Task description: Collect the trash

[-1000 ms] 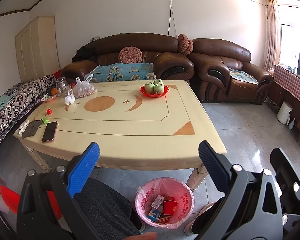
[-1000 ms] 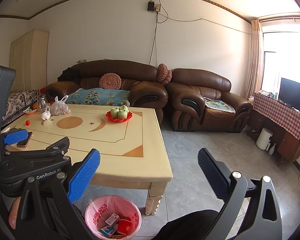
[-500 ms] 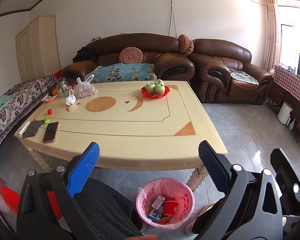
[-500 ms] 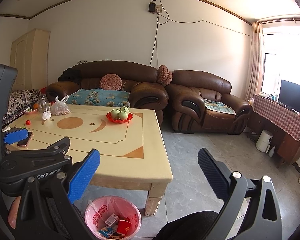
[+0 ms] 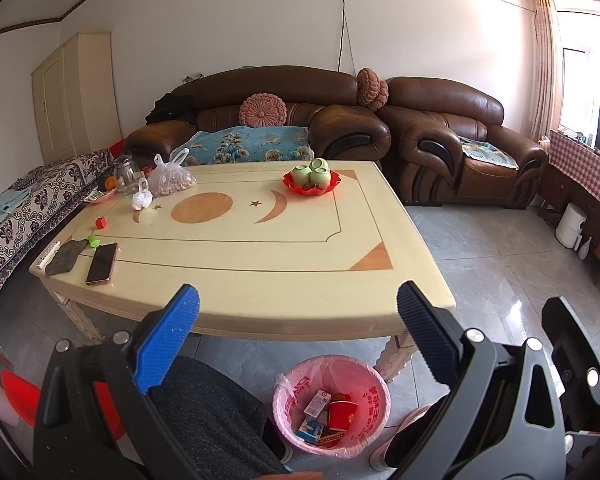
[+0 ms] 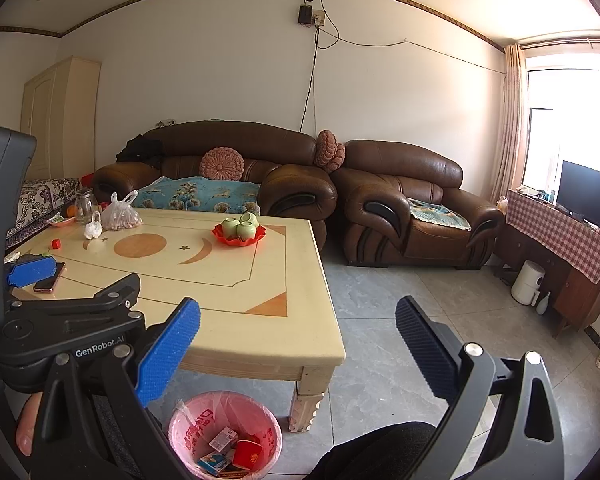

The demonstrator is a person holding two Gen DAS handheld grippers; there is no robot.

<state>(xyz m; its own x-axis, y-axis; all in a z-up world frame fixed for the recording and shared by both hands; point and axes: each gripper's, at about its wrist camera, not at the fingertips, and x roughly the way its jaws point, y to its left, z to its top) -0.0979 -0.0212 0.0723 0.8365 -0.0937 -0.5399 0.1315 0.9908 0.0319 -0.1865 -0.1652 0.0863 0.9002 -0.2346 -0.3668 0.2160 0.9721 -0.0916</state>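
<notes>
A bin lined with a pink bag (image 5: 364,376) stands on the floor by the table's near right leg, also in the right wrist view (image 6: 196,416). It holds a red paper cup (image 5: 342,416), small cartons and wrappers. My left gripper (image 5: 298,320) is open and empty, held above the table's near edge. My right gripper (image 6: 298,332) is open and empty, to the right of the left one and above the floor by the table corner. A small white knotted bag (image 5: 142,199) and a red cube (image 5: 101,222) lie at the table's far left.
The cream table (image 5: 284,264) carries a phone (image 5: 102,258), a grey cloth, a remote, a bag of nuts (image 5: 171,178), a glass jar and a red dish of green cups (image 5: 312,178). Brown sofas (image 5: 460,152) stand behind. My knees are beside the bin.
Both views have drifted only slightly; the table and bin sit a touch further right in the left wrist view. Both grippers stay open and empty.
</notes>
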